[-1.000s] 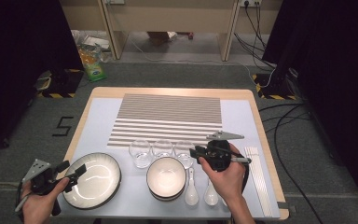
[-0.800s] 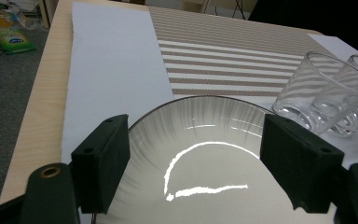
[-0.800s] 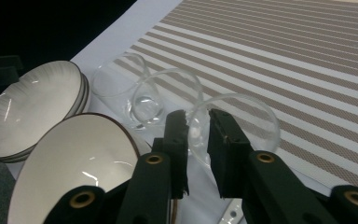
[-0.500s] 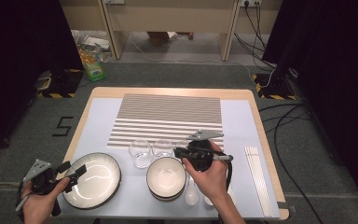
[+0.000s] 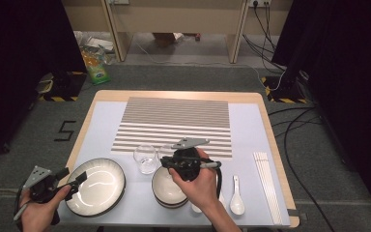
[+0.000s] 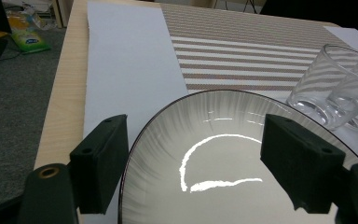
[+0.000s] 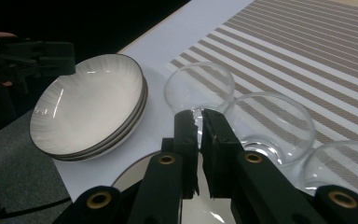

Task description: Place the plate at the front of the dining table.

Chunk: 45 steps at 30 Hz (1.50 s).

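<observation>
Your right gripper has just been closing, and its jaws now pinch the near rim of the leftmost drinking glass, which stands on the white sheet at the striped placemat's front edge, touching the next glass. Your left gripper holds its jaws spread wide, straddling the rim of the stacked shallow bowls at the table's front left without pressing on them.

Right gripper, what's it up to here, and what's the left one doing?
A person is working a table setting with a gripper in each hand. The right gripper has just been closing; its jaws now pinch the rim of a clear glass, the nearest of a row of glasses beside the striped placemat. The left gripper hangs open, its jaws straddling the near edge of the stacked plates.
</observation>
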{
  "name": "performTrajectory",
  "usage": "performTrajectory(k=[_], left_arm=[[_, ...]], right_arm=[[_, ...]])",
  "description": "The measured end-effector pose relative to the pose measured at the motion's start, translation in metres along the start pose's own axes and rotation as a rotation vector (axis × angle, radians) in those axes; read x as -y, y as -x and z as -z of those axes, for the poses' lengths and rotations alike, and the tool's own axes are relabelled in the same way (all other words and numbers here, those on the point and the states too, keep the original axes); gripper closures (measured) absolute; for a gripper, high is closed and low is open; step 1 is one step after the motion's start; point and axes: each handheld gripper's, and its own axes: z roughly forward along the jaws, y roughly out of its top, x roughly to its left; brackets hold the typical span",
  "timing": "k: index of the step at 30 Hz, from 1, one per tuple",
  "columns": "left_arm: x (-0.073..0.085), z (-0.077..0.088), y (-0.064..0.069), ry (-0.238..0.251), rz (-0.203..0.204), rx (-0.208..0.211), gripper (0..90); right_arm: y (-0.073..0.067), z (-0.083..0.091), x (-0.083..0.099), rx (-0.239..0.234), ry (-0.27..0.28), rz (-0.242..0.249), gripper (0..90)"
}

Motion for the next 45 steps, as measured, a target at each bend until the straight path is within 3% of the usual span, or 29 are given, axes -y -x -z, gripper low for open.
performTrajectory(k=[18,22,26,35,45], left_arm=[[0.0,0.002,-0.002,0.004,0.003,0.0,21.1],[0.0,0.002,-0.002,0.0,-0.001,0.005,21.2],[-0.001,0.004,-0.005,-0.001,0.003,0.0,21.5],[-0.002,0.008,-0.01,-0.005,0.025,-0.027,22.5],[0.004,0.004,-0.012,-0.033,0.03,-0.009,24.6]], right_arm=[[-0.043,-0.03,-0.012,-0.058,-0.039,0.068,84.1],[-0.051,-0.036,-0.014,-0.041,-0.041,0.095,84.2],[-0.062,-0.044,-0.015,-0.059,-0.051,0.115,84.5],[-0.08,-0.061,-0.013,-0.09,-0.09,0.152,85.3],[-0.096,-0.084,-0.001,-0.118,-0.161,0.175,86.7]])
